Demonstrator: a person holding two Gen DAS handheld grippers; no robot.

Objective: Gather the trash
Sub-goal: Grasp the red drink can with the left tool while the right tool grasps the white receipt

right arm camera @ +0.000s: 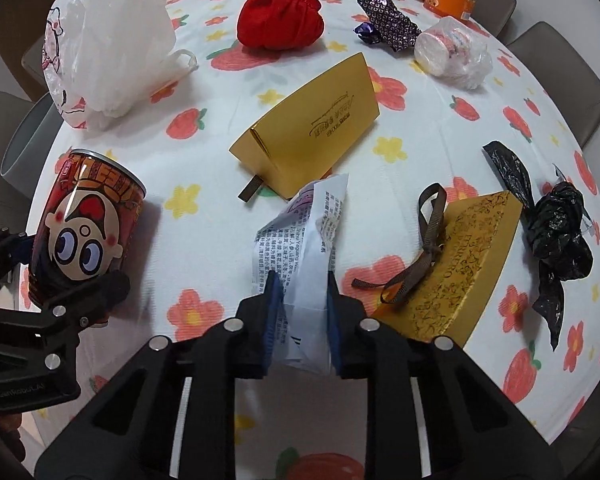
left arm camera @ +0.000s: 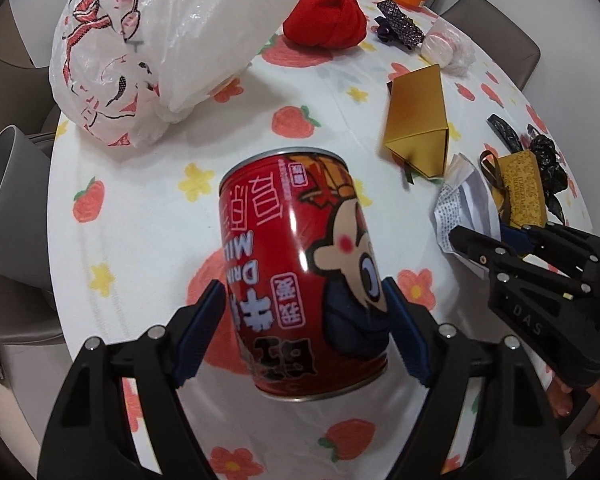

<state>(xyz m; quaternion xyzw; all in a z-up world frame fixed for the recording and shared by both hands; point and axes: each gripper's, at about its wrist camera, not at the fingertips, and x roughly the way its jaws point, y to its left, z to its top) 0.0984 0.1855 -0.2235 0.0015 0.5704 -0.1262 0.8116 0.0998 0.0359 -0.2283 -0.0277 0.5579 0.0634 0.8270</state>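
A red milk-drink can (left arm camera: 300, 264) with a cartoon face stands on the flowered tablecloth (left arm camera: 148, 208). My left gripper (left arm camera: 306, 296) straddles its lower half, blue pads close on either side, and I see no firm squeeze. In the right wrist view the can (right arm camera: 84, 224) sits at the left with the left gripper (right arm camera: 60, 268) around its base. My right gripper (right arm camera: 300, 280) is shut on a crumpled white printed paper wrapper (right arm camera: 300, 236). That wrapper (left arm camera: 456, 200) and the right gripper (left arm camera: 496, 240) also show at the right of the left wrist view.
On the table lie a white plastic bag (right arm camera: 108, 40), a red cloth pouch (right arm camera: 280, 16), a gold folded box (right arm camera: 312, 128), a gold ribboned chocolate box (right arm camera: 468, 264), black plastic scraps (right arm camera: 556, 220), a purple wrapper (right arm camera: 388, 24) and a bagged cup (right arm camera: 452, 52). A grey bin (left arm camera: 8, 200) stands off the left edge.
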